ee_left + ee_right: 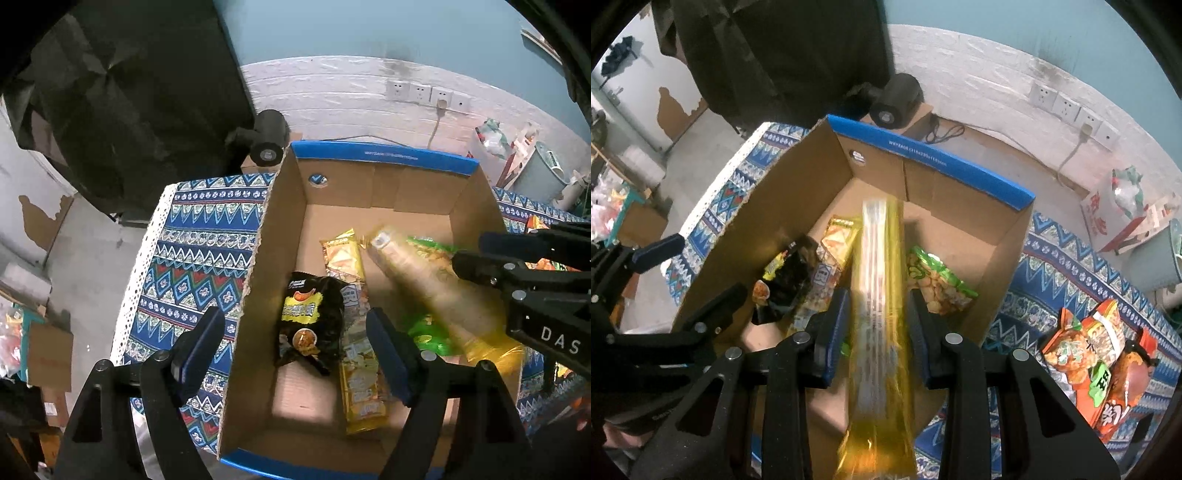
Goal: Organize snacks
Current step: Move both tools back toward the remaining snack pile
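Note:
An open cardboard box (284, 206) with blue rims stands on the patterned tablecloth; it also shows in the right wrist view (993, 236). Inside lie a black snack bag (310, 317), a long yellow cracker pack (354, 332) and a green snack bag (938, 280). My right gripper (877, 321) is shut on a long yellow snack pack (881, 295), held over the box and blurred; the pack also shows in the left wrist view (432, 291). My left gripper (295, 354) is open and empty above the box's left wall.
Orange snack bags (1097, 354) lie on the tablecloth (195, 251) right of the box. A black roll (269, 140) sits beyond the box's far corner. A dark cloth hangs at back left. Clutter stands at the right by the wall.

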Tool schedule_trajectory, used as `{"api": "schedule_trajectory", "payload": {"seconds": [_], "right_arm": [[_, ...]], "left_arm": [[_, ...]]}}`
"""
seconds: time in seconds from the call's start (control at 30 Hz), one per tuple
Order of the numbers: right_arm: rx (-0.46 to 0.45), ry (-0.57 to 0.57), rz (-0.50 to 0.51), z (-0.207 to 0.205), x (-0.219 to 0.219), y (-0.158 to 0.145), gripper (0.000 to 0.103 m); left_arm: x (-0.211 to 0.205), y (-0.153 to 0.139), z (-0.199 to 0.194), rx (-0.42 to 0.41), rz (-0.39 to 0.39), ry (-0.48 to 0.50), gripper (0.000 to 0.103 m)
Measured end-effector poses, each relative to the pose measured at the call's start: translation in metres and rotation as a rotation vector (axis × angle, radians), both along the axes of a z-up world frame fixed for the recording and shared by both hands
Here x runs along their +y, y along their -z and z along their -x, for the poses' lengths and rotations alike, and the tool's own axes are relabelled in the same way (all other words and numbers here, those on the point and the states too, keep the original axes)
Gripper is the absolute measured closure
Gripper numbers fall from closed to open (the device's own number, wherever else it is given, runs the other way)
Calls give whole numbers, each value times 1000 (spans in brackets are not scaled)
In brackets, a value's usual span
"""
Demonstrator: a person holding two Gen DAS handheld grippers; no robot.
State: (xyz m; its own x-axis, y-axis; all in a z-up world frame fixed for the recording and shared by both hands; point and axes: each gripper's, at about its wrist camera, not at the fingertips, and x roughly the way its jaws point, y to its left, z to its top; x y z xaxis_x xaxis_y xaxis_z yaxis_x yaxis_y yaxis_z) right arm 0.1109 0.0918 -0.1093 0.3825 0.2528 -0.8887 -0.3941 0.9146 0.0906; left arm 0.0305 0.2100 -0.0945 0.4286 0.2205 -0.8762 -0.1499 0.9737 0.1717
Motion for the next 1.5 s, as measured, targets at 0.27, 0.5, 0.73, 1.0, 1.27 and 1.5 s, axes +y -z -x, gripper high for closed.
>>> {"api": "schedule_trajectory", "payload": {"seconds": [0.27, 0.5, 0.73, 1.0, 1.27, 1.5], "right_arm": [[-46, 30, 26, 8, -18, -12, 40], [-83, 67, 63, 22, -52, -22, 28], [-94, 122, 93, 37, -95, -26, 27], [-100, 196, 105, 55, -150, -26, 26], [-109, 264, 118, 72, -200, -26, 26], [-120, 329, 136, 80, -245, -25, 26]], "left_arm": [[-16, -6, 0, -1, 46, 29, 23], [-34, -12, -1, -9, 59, 55, 23], [-61, -16, -2, -18, 62, 99, 22], [-93, -13, -10, 8, 95, 130, 22], [-133, -11, -16, 39, 130, 190, 22], [-161, 1, -24, 95, 165, 207, 22]]}}
